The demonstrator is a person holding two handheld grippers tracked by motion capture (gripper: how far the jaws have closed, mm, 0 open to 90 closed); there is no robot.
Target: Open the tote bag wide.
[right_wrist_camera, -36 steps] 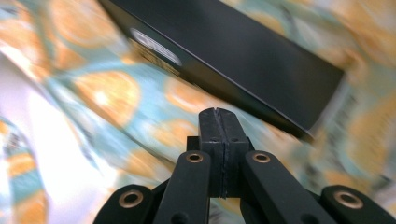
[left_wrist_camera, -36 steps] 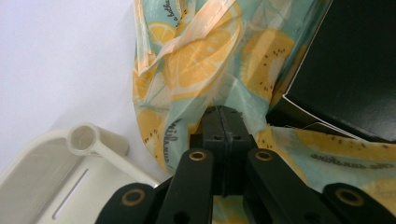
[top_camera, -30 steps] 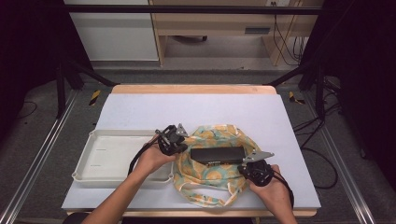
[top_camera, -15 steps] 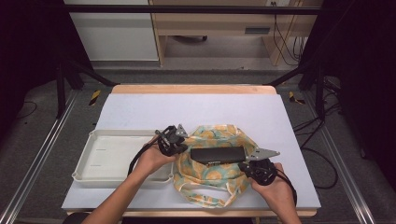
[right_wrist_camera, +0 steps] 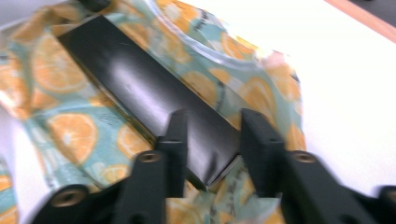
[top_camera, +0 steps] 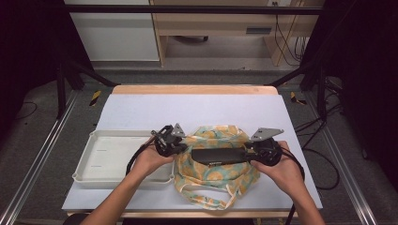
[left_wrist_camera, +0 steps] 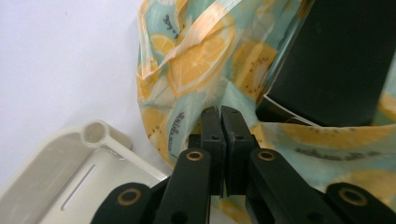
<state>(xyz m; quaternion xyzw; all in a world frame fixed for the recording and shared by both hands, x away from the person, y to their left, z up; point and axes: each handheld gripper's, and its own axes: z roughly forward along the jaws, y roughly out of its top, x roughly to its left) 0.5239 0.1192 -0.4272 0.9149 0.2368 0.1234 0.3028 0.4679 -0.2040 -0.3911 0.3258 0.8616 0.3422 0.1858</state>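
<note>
Wide bare stretch of table [top_camera: 197,110] beyond the orange-print bag [top_camera: 213,176], open for passing. On the near left, blocked by the white tray [top_camera: 101,161], just beside the bag. Black box [top_camera: 218,155] across the bag's mouth, barring entry from above. Narrow clear strip at right.

Two bare forearms come in from the bottom of the high view, one on each side, and both reach forward. The left hand [top_camera: 149,159] holds the left gripper [top_camera: 174,146], which points toward the right. Its jaws are pressed tight together (no gap between them in the left gripper view). The right hand [top_camera: 281,168] holds the right gripper [top_camera: 248,153], which points toward the left, so the two grippers face each other. Its jaws have just been opening and now stand apart.
</note>
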